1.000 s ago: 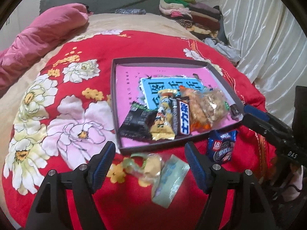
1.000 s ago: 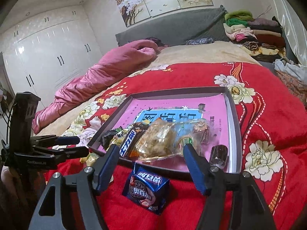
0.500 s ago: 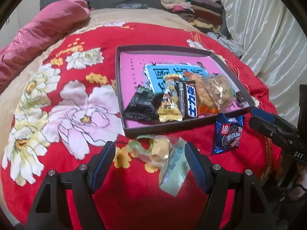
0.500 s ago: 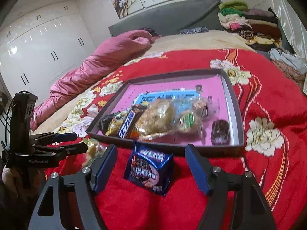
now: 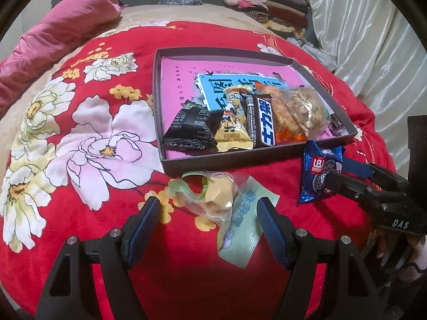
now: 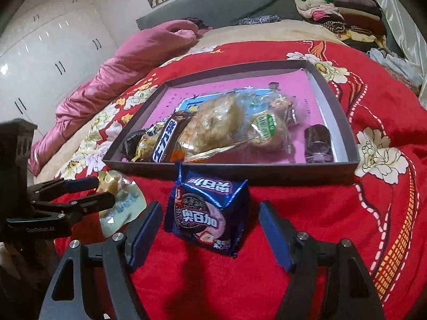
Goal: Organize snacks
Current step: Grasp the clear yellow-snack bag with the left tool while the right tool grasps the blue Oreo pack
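A dark shallow box with a pink floor lies on the red flowered blanket and holds several snacks: a black packet, a yellow packet, a chocolate bar and clear bags of pastries. In front of it lie a clear bag with a yellow-green pastry and a pale green packet. My left gripper is open around these two. A blue cookie packet lies before the box. My right gripper is open on either side of it.
A pink quilt lies at the bed's far left. Folded clothes are stacked at the head of the bed. White curtains hang on the right. White wardrobes stand beyond the bed.
Both grippers have moved forward and down toward the bed. The left now brackets the pastry bag and green packet; the right now brackets the blue cookie packet. Both stay open.
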### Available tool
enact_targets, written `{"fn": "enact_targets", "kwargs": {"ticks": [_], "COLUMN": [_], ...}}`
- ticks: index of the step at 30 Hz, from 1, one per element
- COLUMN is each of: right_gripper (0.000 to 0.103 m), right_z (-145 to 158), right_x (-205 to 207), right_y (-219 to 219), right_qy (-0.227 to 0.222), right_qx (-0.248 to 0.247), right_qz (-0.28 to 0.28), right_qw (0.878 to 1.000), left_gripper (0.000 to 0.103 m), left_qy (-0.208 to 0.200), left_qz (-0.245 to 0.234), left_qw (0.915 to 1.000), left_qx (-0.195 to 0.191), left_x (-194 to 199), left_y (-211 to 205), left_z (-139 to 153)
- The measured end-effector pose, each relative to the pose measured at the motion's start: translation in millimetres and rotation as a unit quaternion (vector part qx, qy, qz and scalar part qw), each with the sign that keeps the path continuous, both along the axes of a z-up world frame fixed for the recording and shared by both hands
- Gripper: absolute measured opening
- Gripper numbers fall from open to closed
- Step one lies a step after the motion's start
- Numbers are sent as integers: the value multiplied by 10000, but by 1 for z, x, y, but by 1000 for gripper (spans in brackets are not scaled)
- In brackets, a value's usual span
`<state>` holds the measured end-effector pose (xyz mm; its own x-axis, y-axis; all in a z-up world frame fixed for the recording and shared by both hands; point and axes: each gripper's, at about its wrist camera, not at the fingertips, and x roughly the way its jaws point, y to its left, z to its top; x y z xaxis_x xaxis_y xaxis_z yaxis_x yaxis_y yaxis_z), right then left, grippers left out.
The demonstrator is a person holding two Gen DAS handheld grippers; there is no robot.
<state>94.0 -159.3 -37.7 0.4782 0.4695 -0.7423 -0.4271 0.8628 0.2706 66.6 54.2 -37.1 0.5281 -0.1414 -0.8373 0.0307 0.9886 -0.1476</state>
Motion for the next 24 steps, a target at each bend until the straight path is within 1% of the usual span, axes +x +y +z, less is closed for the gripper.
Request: {"fn": "enact_targets", "kwargs": {"ticks": [5,7,10,14,16,17,18,21,22,24], "right_gripper": [75,77,77,72,66,64,61,56,56,55], "right_z": [-8,-10,-14,-17,-20,-21,-22,-20,-19,-15], "right_x": [2,2,3,-1,0,0,0,-1,0,0], "right_y": [10,15,23,31,34,36,36,34,32,26], "right_qy": [66,19,-57,-238,-265,-274,-284,-284,-261,-183], "right_qx": [20,-42,-139,-483,-672,-776,-847,-872,-814,-645], "right_qz": [-29,-45,-25,119,175,195,215,291,304,298], "right_qw": [10000,10000,9999,9985,9972,9964,9958,9954,9959,9973], "left_gripper": [76,76,76,76,75,69,60,48,46,37], "left_qy": [-12,-14,5,53,67,66,60,85,85,83], "left_qz": [-8,-27,-56,-34,-37,-46,-51,-27,0,33], "left_qw": [10000,10000,10000,10000,10000,9999,9999,9999,9999,10000], "left_qx": [41,28,72,7,36,75,91,94,67,13], "left_x": [2,3,4,4,4,4,4,6,6,7], "left_y": [-4,-6,-11,-15,-18,-20,-20,-20,-19,-16], "left_z": [-1,-2,-6,-11,-13,-14,-14,-16,-17,-17]}}
